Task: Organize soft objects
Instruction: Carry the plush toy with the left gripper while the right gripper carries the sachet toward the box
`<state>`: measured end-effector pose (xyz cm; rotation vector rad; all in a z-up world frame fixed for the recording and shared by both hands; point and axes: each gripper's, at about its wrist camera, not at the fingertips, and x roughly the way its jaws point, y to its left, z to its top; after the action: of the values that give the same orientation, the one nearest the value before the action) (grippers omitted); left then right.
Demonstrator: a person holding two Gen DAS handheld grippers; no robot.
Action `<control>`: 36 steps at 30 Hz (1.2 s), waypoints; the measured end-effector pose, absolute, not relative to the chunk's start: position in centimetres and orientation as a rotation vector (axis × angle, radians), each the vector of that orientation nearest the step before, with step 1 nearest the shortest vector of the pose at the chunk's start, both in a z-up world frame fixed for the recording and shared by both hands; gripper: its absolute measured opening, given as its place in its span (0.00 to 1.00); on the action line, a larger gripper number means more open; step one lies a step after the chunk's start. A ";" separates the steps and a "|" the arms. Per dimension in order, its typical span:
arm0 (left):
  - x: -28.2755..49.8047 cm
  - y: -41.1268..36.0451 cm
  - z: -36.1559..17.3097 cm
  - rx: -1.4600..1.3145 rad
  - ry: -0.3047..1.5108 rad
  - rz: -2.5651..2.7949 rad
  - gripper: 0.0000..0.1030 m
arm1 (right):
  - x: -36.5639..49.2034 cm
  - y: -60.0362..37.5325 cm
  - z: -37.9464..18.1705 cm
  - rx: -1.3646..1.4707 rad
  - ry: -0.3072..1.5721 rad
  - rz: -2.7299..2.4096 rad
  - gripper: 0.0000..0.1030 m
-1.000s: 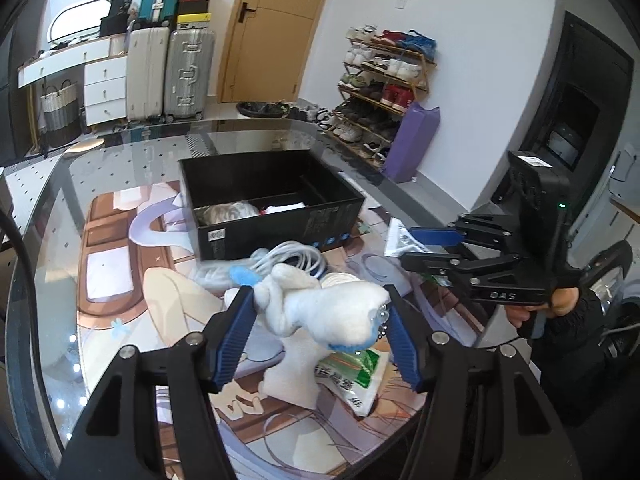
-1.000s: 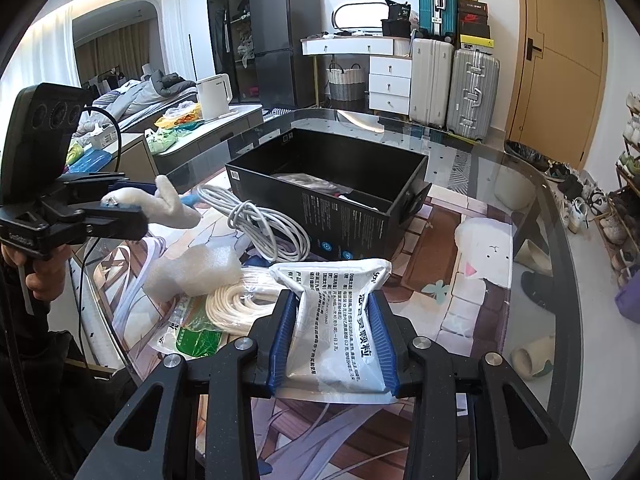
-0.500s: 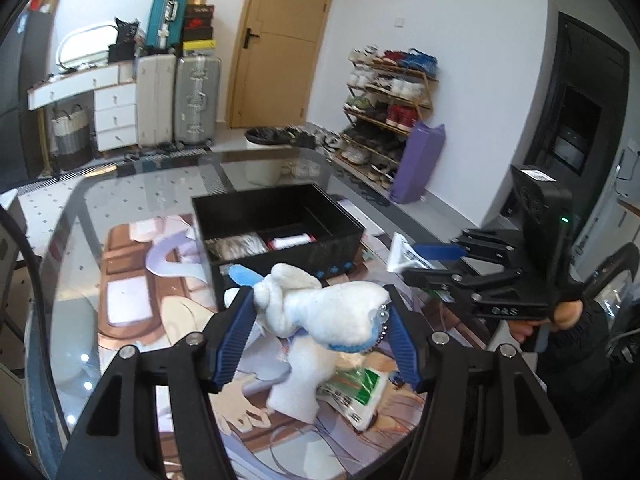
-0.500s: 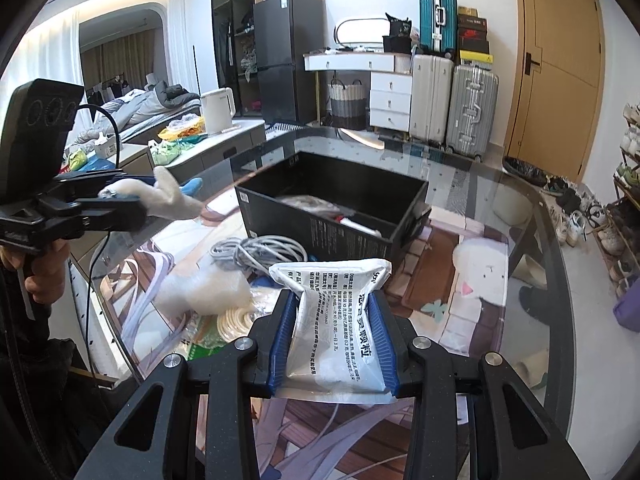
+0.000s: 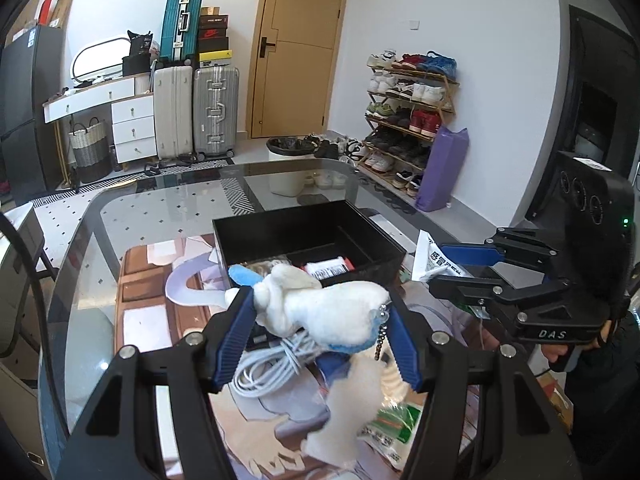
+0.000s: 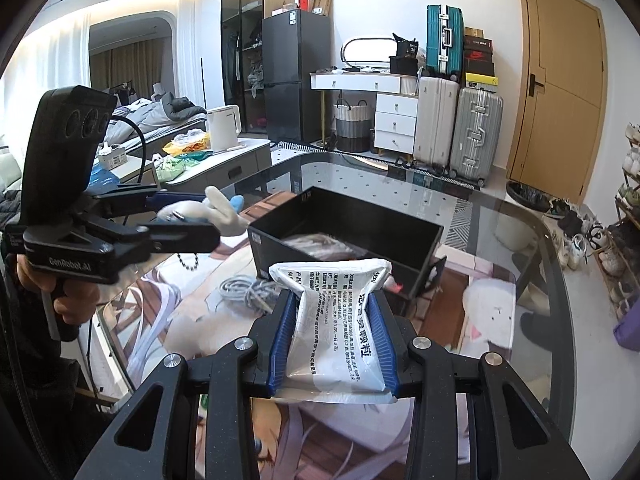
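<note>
My left gripper [image 5: 316, 332] is shut on a white plush toy [image 5: 320, 312] with blue ears and a bead chain, held above the table. It also shows in the right wrist view [image 6: 188, 220]. My right gripper [image 6: 334, 336] is shut on a white printed pouch [image 6: 336, 320], also seen in the left wrist view [image 5: 430, 258]. A black divided box [image 5: 308, 240] sits on the glass table ahead, with some items inside; it also shows in the right wrist view [image 6: 344, 236].
A coiled white cable [image 5: 272, 364], a white fluffy piece [image 5: 344, 412] and a green-printed bag [image 5: 394, 424] lie on the printed mat [image 6: 472, 304] before the box. The glass table edge [image 6: 552, 248] curves right. Suitcases and a shoe rack stand beyond.
Both grippers have risen and drawn back with their loads. The box and cable now sit lower and farther in both views.
</note>
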<state>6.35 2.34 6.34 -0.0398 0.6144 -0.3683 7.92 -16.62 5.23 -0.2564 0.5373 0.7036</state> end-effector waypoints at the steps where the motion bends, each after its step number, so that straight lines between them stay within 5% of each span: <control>1: 6.6 2.3 6.3 -0.037 0.614 -0.364 0.60 | 8.1 -16.4 5.3 -0.257 0.536 0.702 0.37; 36: 14.4 0.8 4.8 0.038 0.640 -0.305 0.60 | 17.0 -14.2 6.6 -0.211 0.558 0.682 0.37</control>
<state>14.38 0.81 4.78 0.0376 0.6399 -0.3054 17.04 -14.24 6.63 -0.2106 0.5575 0.6815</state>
